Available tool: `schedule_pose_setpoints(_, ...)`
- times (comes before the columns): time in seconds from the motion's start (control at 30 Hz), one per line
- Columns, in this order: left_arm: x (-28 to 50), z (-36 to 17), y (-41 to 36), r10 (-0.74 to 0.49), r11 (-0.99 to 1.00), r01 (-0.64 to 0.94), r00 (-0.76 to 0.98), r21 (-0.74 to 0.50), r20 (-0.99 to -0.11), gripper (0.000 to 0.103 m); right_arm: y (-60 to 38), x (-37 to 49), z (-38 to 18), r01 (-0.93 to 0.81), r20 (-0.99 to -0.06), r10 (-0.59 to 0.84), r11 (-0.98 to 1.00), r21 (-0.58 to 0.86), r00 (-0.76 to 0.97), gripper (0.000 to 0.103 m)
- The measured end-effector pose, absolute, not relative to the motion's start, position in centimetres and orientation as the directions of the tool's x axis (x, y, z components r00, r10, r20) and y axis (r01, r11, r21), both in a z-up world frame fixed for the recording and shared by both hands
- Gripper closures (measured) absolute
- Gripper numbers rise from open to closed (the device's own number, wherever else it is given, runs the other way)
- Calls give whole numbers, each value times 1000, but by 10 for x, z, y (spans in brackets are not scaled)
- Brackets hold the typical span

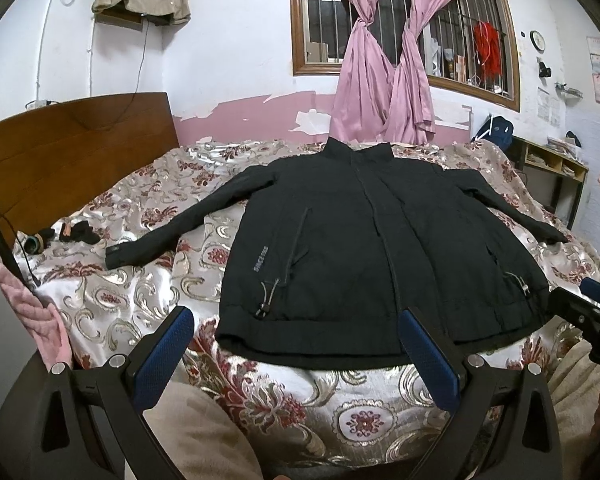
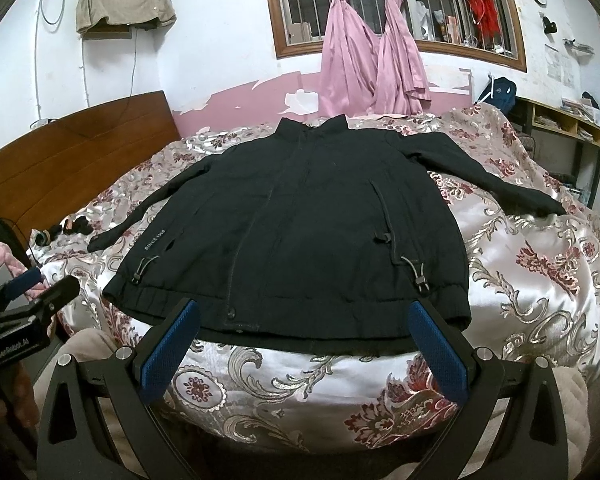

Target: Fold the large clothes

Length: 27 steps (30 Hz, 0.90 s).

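A black jacket (image 1: 340,248) lies flat and face up on the bed, collar toward the window, both sleeves spread out to the sides. It also shows in the right wrist view (image 2: 300,224). My left gripper (image 1: 296,320) is open and empty, just in front of the jacket's hem, toward its left half. My right gripper (image 2: 304,312) is open and empty at the hem, toward its right half. The right gripper shows at the right edge of the left wrist view (image 1: 596,308), and the left gripper shows at the left edge of the right wrist view (image 2: 24,304).
The bed has a floral satin cover (image 1: 148,304) and a wooden headboard (image 1: 68,152) at the left. Small dark items (image 1: 72,234) lie near the headboard. A pink cloth (image 1: 28,304) hangs at the left. Pink curtains (image 1: 380,64) and a window stand behind; a shelf (image 1: 556,164) is at the right.
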<state>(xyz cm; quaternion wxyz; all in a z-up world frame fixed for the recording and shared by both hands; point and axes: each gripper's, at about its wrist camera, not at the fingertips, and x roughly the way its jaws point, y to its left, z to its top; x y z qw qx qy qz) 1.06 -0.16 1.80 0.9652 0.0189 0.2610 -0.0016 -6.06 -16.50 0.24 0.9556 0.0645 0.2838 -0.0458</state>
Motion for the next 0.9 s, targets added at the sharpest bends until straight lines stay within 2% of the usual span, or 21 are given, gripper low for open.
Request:
schedule_pose_setpoints(0.4, 61, 68, -19, -40, 998, 62, 853, 24, -520, 0, -185, -40, 42, 128, -525, -56, 987, 102, 849, 1)
schedule_pose_setpoints(0.67, 143, 115, -57, -124, 991, 135, 809, -22, -574, 0, -236, 5, 98, 191, -494, -132, 979, 70, 859, 1)
schedule_pose_setpoints(0.9, 210, 141, -114, -214, 973, 223, 804, -52, -556, 0, -287, 56, 138, 207, -448, -152, 975, 75, 881, 1)
